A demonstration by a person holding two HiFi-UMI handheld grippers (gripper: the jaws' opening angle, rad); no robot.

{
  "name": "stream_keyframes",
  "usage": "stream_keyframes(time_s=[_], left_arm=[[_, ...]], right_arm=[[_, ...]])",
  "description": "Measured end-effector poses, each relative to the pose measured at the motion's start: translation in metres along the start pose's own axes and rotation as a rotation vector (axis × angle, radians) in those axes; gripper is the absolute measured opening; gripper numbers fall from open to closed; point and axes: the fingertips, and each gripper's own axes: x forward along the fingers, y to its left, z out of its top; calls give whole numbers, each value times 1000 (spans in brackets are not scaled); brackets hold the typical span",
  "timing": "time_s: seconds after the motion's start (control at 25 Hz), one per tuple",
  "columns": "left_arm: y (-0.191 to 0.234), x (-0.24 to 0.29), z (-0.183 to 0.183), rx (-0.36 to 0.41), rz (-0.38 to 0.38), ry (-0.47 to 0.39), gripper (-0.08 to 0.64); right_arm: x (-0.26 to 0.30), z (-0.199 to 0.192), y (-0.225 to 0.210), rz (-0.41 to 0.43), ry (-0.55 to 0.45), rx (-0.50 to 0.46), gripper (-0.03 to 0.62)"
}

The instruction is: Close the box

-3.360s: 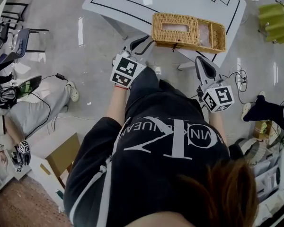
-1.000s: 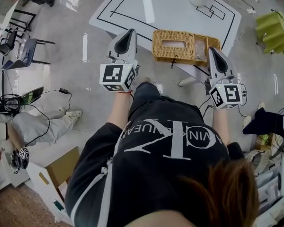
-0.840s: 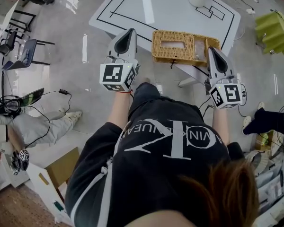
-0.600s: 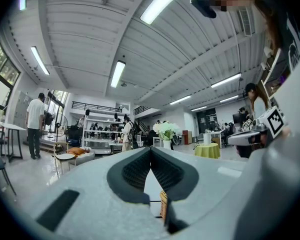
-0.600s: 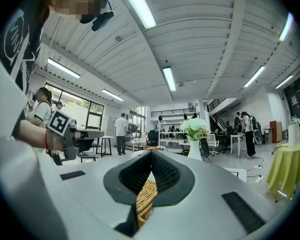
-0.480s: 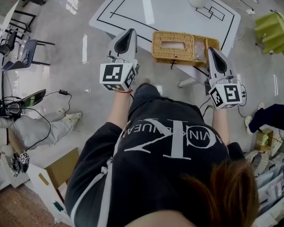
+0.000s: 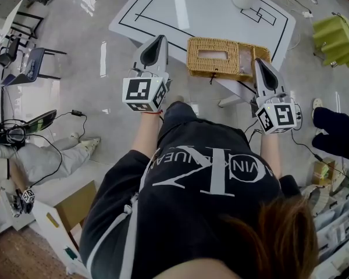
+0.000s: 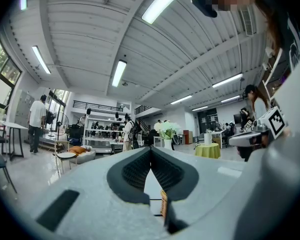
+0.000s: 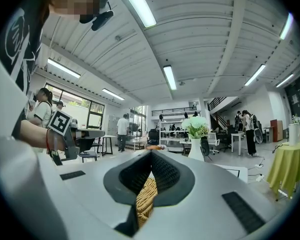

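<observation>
Wicker box is sitting flat-topped on the surface; I am keeping left claw and right claw together, empty, unmoved, so nothing is advancing.

Head view: my right hand-held gripper covers part of the box's right end, and whether the two touch cannot be told. My torso blocks the floor beneath, and the counter runs off the top edge. Past my left hand-held gripper, jaws together, only a sliver of box shows. The right gripper view gives a wicker strip, the rest behind grey housing. Distant people are too small to make out.
</observation>
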Motion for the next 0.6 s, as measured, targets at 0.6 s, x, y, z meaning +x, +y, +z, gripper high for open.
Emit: stream_keyframes(time_s=[0.6], left_arm=[[-4, -1, -6, -3, -4, 16, 11]], right_arm=[[-5, -11, 1, -5, 23, 17, -2]])
